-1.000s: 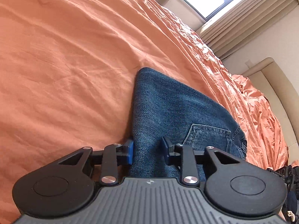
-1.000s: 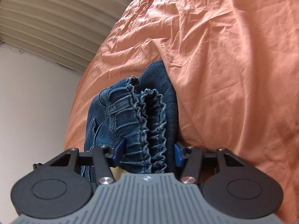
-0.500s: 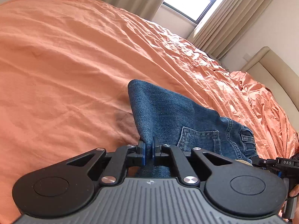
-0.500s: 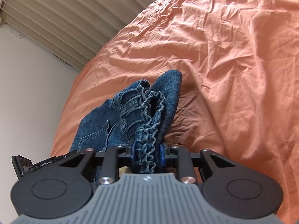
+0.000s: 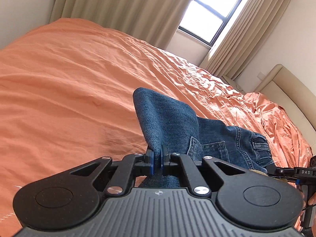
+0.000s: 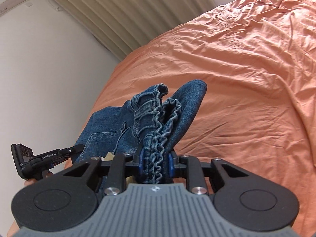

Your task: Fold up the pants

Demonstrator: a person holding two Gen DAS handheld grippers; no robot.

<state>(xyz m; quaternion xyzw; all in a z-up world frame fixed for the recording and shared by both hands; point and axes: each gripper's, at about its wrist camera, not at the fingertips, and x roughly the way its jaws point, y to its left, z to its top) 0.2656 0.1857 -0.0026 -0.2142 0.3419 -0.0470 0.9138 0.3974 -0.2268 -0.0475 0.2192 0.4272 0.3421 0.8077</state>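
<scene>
We find the pants [image 5: 169,126] raised off the orange bedspread [image 5: 69,83], left gripper [image 5: 157,161] clamping a denim fold, right gripper [image 6: 155,164] clamping the gathered waistband. We judge folding underway, laying flat outstanding.

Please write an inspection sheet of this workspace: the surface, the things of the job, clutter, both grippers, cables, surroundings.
Surface: bed with wrinkled orange sheet.
Job's things: blue jeans, partly lifted off the sheet; gathered elastic waistband bunched up.
Clutter: nothing seen.
Grippers: left gripper shut on a plain denim edge; right gripper shut on the waistband.
Cables: nothing seen.
Surroundings: window, beige curtains, cream headboard, white wall.
</scene>
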